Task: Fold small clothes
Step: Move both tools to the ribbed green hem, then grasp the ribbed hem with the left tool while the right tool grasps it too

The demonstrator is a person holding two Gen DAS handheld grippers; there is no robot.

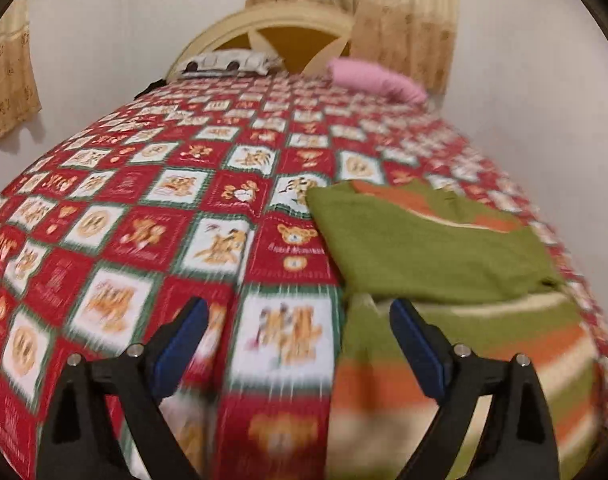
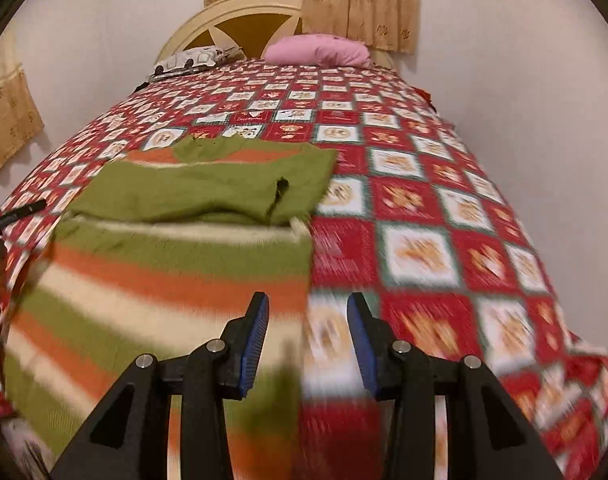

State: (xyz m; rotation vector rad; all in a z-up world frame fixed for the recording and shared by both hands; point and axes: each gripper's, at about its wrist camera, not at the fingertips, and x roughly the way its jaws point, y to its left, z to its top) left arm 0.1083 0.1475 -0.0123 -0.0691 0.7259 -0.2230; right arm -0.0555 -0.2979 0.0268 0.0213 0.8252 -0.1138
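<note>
A small shirt with green, orange and cream stripes [image 1: 455,344] lies on the bed, its green sleeves folded across the upper part [image 1: 423,248]. In the left wrist view it lies to the right; my left gripper [image 1: 300,312] is open and empty over the shirt's left edge. In the right wrist view the shirt [image 2: 164,280] lies to the left. My right gripper [image 2: 307,304] is open and empty over the shirt's right edge. Both views are blurred near the fingers.
The bed has a red, white and green checked cover [image 1: 164,220] with bear prints. A pink pillow [image 2: 317,51] and a white patterned pillow [image 2: 192,60] lie at the headboard [image 2: 228,12]. Walls and beige curtains [image 2: 359,0] surround the bed.
</note>
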